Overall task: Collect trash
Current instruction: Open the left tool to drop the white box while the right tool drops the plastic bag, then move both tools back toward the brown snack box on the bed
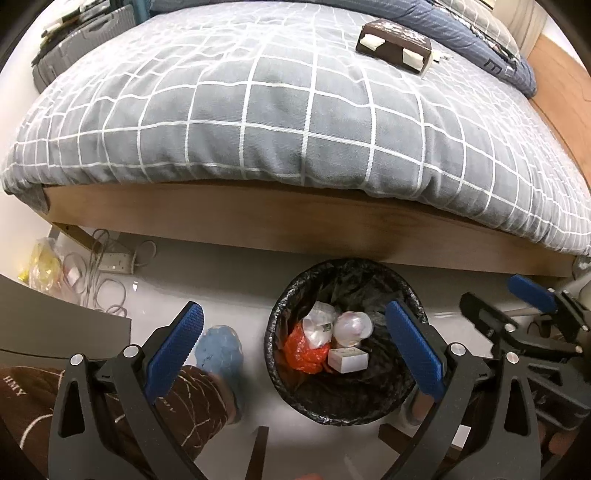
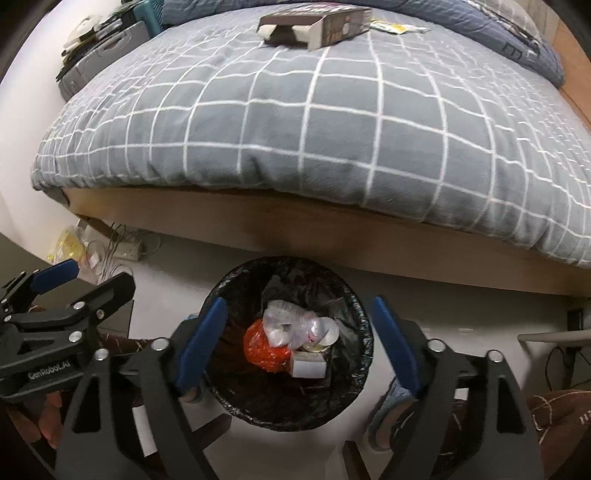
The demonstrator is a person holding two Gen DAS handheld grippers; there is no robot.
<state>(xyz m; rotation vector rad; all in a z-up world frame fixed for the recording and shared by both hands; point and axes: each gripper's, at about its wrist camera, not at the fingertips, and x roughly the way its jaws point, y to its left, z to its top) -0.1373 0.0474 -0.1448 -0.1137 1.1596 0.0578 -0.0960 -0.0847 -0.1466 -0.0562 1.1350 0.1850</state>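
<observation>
A round bin with a black liner (image 1: 275, 332) (image 2: 364, 325) stands on the pale floor in front of the bed. Inside lie an orange bag (image 1: 304, 350) (image 2: 260, 347), crumpled clear plastic (image 2: 291, 321), a cup (image 1: 352, 325) and a small white box (image 1: 347, 360) (image 2: 308, 365). My left gripper (image 1: 295, 347) is open, above the bin's left side and the floor, with nothing between its pads. My right gripper (image 2: 298, 341) is open directly over the bin and holds nothing. A brown carton (image 1: 393, 42) (image 2: 317, 27) and a yellow wrapper (image 2: 391, 26) lie on the bed.
The grey checked duvet (image 1: 258, 122) overhangs a wooden bed frame (image 1: 258, 218). A power strip with cables (image 1: 114, 260) and a yellow bag (image 1: 44, 266) sit on the floor at left. The person's blue slipper (image 1: 219, 350) is beside the bin.
</observation>
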